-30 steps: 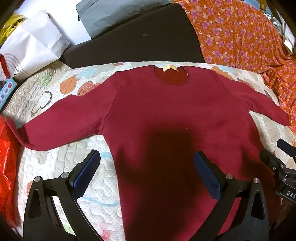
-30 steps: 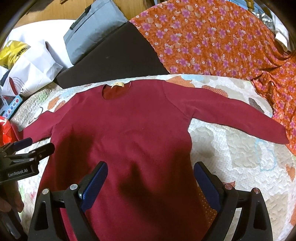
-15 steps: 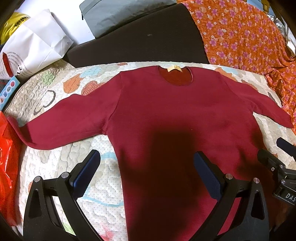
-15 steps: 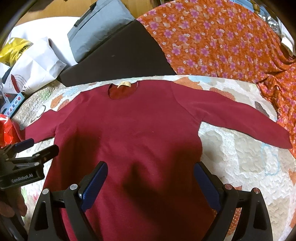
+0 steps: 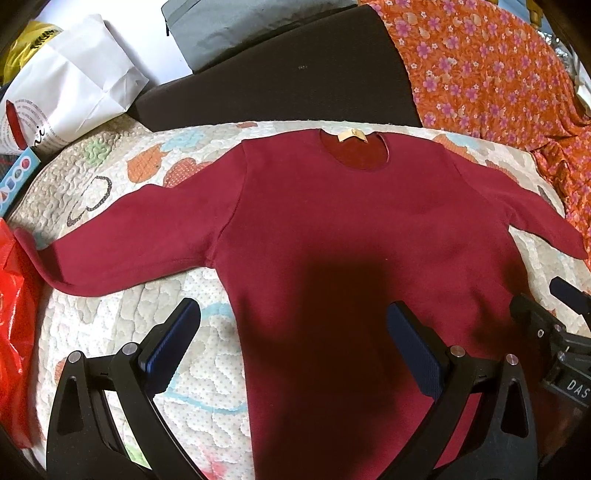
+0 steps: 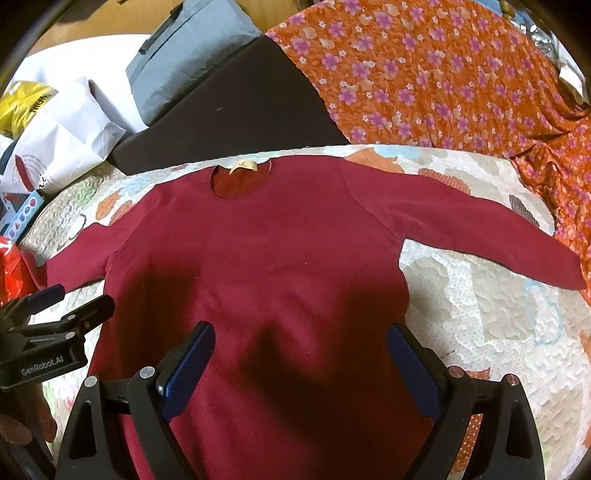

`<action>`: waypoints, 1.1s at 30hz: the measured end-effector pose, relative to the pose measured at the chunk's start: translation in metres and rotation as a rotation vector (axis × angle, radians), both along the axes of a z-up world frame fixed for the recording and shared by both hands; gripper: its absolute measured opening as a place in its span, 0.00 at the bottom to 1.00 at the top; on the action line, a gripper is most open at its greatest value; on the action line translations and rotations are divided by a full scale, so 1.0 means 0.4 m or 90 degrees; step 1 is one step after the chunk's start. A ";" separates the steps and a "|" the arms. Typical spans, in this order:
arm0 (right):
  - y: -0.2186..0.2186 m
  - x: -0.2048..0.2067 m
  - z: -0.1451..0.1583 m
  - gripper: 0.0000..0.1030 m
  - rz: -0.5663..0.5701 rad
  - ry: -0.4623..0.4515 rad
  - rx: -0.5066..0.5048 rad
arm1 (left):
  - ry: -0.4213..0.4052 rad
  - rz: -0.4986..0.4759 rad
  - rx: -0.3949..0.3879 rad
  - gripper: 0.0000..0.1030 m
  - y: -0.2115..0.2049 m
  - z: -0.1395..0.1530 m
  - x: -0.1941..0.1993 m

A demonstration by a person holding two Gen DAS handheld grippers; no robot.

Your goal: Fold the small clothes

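A dark red long-sleeved top [image 5: 332,229] lies flat and face up on a patterned quilt [image 5: 110,325], neckline at the far side, both sleeves spread outward. It also shows in the right wrist view [image 6: 266,258]. My left gripper [image 5: 291,332] is open and empty, hovering over the top's lower left edge. My right gripper [image 6: 299,350] is open and empty over the lower body of the top. Each gripper shows at the edge of the other's view: the right one [image 5: 554,321], the left one [image 6: 55,306].
A black cushion [image 5: 280,81] and a grey bag [image 5: 236,29] lie beyond the neckline. Orange floral cloth [image 5: 498,85] covers the far right. A white paper bag [image 5: 70,88] and a red plastic bag [image 5: 14,332] sit at the left.
Both grippers have shifted slightly forward and to the left, so the top sits a little further right in both views. The top itself has not moved. Both stay open.
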State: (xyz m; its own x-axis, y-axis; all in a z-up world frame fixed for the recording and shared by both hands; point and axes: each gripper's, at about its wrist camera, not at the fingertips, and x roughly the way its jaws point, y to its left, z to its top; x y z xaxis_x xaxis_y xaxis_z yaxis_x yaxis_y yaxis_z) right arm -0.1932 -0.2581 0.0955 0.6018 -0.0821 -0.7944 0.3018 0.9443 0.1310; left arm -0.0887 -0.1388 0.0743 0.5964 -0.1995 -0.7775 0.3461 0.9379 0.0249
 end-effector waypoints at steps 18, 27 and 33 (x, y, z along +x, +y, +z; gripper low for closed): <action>0.029 0.057 -0.007 0.90 0.021 0.014 -0.012 | 0.017 0.023 -0.012 0.99 0.018 -0.005 0.021; 0.037 0.064 -0.019 0.90 0.022 0.017 -0.003 | 0.024 0.040 -0.022 0.99 0.038 -0.003 0.032; 0.053 0.078 -0.026 0.90 0.033 0.017 -0.006 | 0.029 0.055 -0.018 0.99 0.052 -0.011 0.044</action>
State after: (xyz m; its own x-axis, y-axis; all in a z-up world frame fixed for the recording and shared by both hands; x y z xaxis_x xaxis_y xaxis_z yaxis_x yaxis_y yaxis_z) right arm -0.1621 -0.2367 0.0852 0.5842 -0.0588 -0.8095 0.2550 0.9601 0.1143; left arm -0.0711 -0.1179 0.0700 0.5760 -0.1714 -0.7993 0.2649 0.9642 -0.0159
